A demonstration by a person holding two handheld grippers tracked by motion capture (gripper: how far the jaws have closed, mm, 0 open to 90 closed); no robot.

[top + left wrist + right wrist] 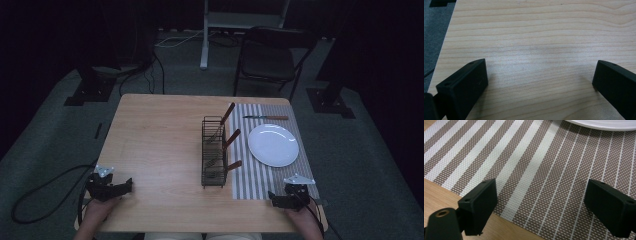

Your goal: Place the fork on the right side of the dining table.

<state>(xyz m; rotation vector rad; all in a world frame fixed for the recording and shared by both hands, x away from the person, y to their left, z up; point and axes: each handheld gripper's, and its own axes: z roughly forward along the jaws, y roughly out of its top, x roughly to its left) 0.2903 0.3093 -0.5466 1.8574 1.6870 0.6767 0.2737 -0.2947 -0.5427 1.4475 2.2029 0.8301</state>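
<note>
The right gripper point(278, 199) is resting at the near edge of the striped placemat point(544, 170), its jaws standing wide apart with nothing between them. Just beyond it the white plate point(273, 145) is sitting on the placemat. The left gripper point(120, 189), likewise gaping empty, is hovering over the bare wooden table point(536, 37), well apart from the wire caddy point(214, 152) that is holding wooden-handled cutlery.

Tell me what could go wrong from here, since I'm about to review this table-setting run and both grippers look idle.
The wire rack is tall and narrow; pulling a wooden-handled utensil out at a slant could tip it. The plate lies close beside the rack, so the open right gripper may knock it when reaching across. The placemat could slide or bunch if a jaw drags over it.
</note>
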